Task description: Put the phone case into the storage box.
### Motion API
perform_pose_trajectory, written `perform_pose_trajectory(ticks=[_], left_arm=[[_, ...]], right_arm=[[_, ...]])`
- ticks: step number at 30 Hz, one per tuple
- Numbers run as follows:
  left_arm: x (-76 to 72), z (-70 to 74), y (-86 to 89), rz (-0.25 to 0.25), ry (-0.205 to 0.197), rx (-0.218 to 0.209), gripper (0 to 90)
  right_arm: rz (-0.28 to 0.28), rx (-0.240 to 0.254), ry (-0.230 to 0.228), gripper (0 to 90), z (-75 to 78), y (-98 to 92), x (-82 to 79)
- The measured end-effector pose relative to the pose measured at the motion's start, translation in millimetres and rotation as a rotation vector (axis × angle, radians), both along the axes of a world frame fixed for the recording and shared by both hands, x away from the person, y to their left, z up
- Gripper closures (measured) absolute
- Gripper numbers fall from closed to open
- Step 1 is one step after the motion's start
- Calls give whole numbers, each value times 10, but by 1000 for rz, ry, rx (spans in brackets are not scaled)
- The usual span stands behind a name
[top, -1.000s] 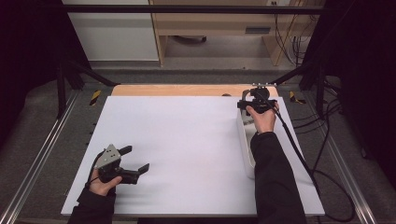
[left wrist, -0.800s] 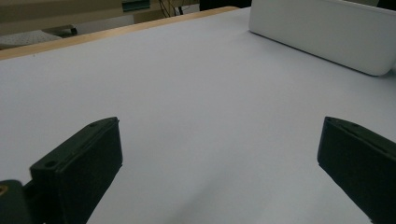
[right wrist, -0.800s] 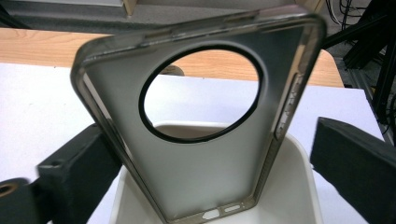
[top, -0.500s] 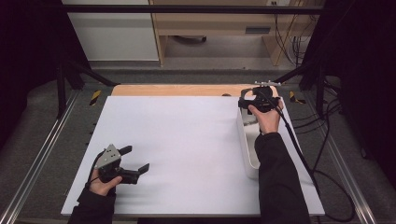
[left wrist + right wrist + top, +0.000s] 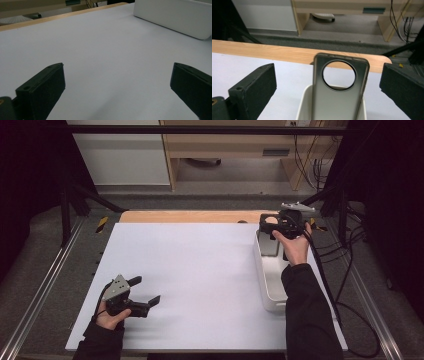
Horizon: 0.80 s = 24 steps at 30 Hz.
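A translucent grey phone case [image 5: 340, 87] with a round camera cut-out stands upright at the far end of a long white bin [image 5: 272, 272] on the right side of the white table [image 5: 200, 270]. The right gripper [image 5: 280, 223] hovers over that end with its jaws spread wide to either side of the case, touching nothing. The likely trouble is that the case, thin and flexible and merely leaning in the bin, tips or slides down if one jaw meets it before the other, or bows and squirts out of an off-centre pinch. The left gripper [image 5: 145, 292] rests low near the table's front left, jaws also spread on nothing. The case's lower half and the bin floor are cut off, so what props it up cannot be told.
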<state>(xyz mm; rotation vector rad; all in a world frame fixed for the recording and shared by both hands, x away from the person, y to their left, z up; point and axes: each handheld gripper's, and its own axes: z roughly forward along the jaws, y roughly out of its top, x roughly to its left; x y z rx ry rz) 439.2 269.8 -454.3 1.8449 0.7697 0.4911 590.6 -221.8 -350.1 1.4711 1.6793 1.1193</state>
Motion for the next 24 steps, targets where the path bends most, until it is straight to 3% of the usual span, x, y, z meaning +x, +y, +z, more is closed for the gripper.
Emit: perform_pose_trajectory(ticks=[11,18,24], left_arm=[[-4,2,-2,0,-3,-1,0],[-5,1,-5,0,-5,-2,0],[-8,0,-11,-1,-4,-4,0]], right_arm=[[169,31,-102,13,163,41,-410],[306,50,-163,4,142,36,-776],[380,65,-204,4,60,-15,-1054]])
